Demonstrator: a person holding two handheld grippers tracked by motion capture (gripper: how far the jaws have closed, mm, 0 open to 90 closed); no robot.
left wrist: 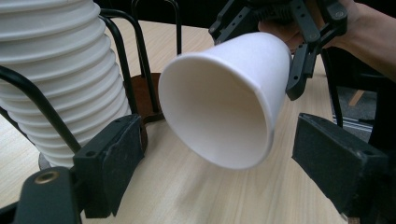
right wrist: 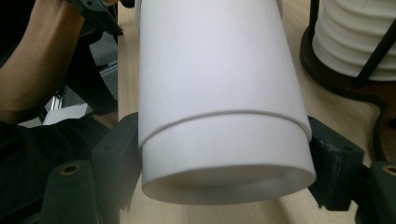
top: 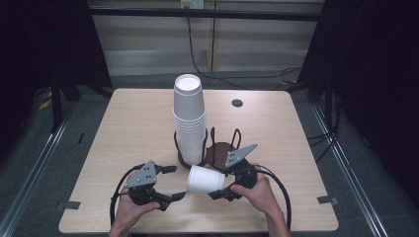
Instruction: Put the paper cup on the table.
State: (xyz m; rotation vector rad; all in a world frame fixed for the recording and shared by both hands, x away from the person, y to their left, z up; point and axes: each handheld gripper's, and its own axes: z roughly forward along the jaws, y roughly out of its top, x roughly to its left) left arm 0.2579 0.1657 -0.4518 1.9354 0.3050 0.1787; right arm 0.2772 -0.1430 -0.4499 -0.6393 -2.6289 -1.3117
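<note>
Right gripper pinching a paper cup on its side, left gripper spread near the cup mouth

My right gripper (top: 221,190) is clamped on a white paper cup (top: 205,179), pads pressed on both sides near its base; the cup lies level above the table (top: 128,128), mouth toward my left gripper (top: 174,183). In the right gripper view the cup's base rim blocks most of what is ahead, and I can't make out its mouth there. My left gripper's jaws are spread, nothing between the pads; in the left gripper view the cup mouth sits just ahead of them, not touching. Cup inside is plain white, bottom too dim to read.

Tall stack of white cups (top: 189,121) stands in a black wire holder (top: 217,140) on a dark round base, just behind the held cup; the stack's bottom is partly hidden by the wires, and the top is cut off in the left gripper view.

Light wood tabletop, round cable hole (top: 237,103) at the far side, tape bits at the near corners. Grey carpet floor, dark curtains at the sides, pale wall panels behind with a black cable hanging. No readable writing or brand anywhere
</note>
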